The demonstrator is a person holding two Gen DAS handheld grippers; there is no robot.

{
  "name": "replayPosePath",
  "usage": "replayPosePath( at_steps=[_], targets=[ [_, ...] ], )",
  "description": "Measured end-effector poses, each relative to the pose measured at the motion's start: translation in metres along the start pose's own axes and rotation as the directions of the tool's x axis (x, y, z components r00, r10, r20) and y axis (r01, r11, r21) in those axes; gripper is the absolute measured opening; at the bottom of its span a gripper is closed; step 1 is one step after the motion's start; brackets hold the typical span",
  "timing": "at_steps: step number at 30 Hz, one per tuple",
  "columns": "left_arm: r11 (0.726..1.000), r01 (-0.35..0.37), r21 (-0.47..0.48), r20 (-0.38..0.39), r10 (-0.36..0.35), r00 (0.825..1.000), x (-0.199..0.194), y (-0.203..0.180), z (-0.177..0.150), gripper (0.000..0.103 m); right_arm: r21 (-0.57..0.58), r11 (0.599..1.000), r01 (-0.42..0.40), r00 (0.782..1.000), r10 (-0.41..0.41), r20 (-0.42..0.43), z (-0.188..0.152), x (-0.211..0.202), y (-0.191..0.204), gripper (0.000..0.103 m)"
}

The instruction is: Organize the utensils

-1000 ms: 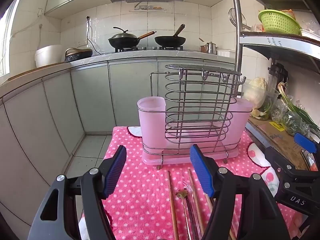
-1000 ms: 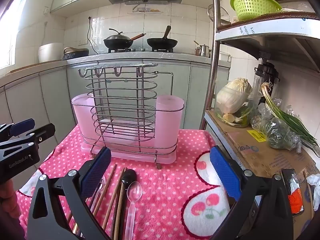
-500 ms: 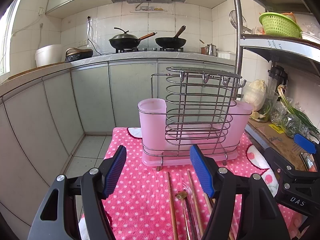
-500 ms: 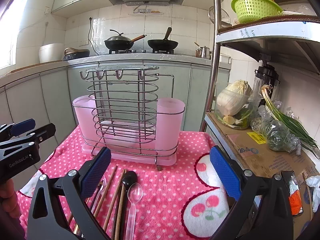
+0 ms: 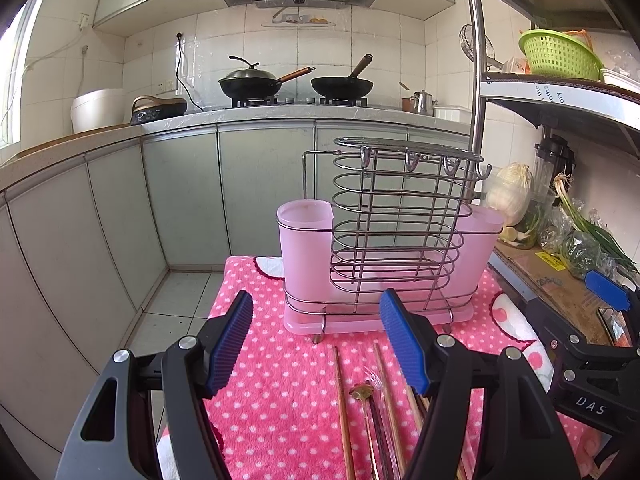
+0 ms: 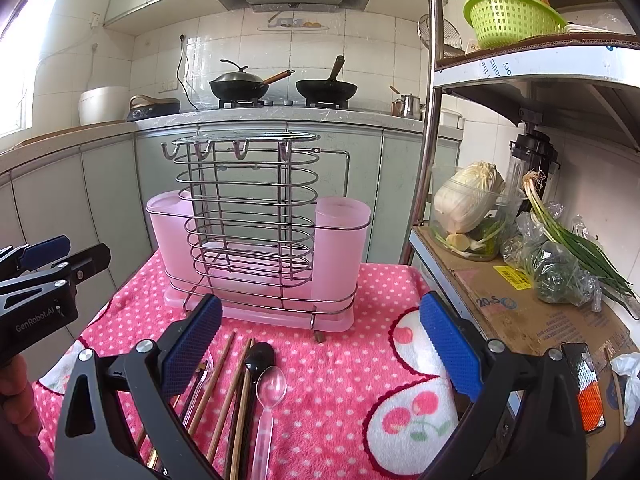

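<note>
A pink utensil holder with a wire rack [image 5: 384, 256] stands on a pink dotted cloth [image 5: 280, 392]; it also shows in the right wrist view [image 6: 256, 264]. Several wooden chopsticks [image 6: 228, 396], a clear plastic spoon [image 6: 269, 396] and a dark spoon [image 6: 259, 357] lie on the cloth in front of it. In the left wrist view the chopsticks [image 5: 343, 404] lie beside a small gold spoon [image 5: 362, 394]. My left gripper [image 5: 316, 340] is open and empty above the cloth. My right gripper [image 6: 320, 340] is open and empty above the utensils.
A metal shelf to the right holds a green basket [image 6: 512, 16], a cabbage in a bowl [image 6: 468, 200] and bagged green onions [image 6: 568, 252] on cardboard. Grey kitchen cabinets and a stove with two woks [image 5: 296, 84] stand behind. The floor lies to the left of the cloth.
Both views have shifted slightly; the holder sits a little lower in the frames. Both grippers stay open and empty.
</note>
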State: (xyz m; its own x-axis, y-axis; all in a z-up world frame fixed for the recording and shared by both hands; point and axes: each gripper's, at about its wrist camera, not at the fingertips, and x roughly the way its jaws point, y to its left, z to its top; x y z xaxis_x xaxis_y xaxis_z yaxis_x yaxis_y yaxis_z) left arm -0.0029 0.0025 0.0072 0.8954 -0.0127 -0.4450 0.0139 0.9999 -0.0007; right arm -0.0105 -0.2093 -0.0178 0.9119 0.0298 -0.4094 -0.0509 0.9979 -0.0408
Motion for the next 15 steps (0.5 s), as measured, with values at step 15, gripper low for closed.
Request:
replayPosePath(
  at_steps=[15],
  targets=[
    [1.0,0.0,-0.004,0.001,0.0,1.0,-0.0003,-0.0004,0.0,0.066,-0.001,1.0,-0.001,1.0,0.001,0.001,0.0003,-0.0007,-0.0004,0.1]
  ],
)
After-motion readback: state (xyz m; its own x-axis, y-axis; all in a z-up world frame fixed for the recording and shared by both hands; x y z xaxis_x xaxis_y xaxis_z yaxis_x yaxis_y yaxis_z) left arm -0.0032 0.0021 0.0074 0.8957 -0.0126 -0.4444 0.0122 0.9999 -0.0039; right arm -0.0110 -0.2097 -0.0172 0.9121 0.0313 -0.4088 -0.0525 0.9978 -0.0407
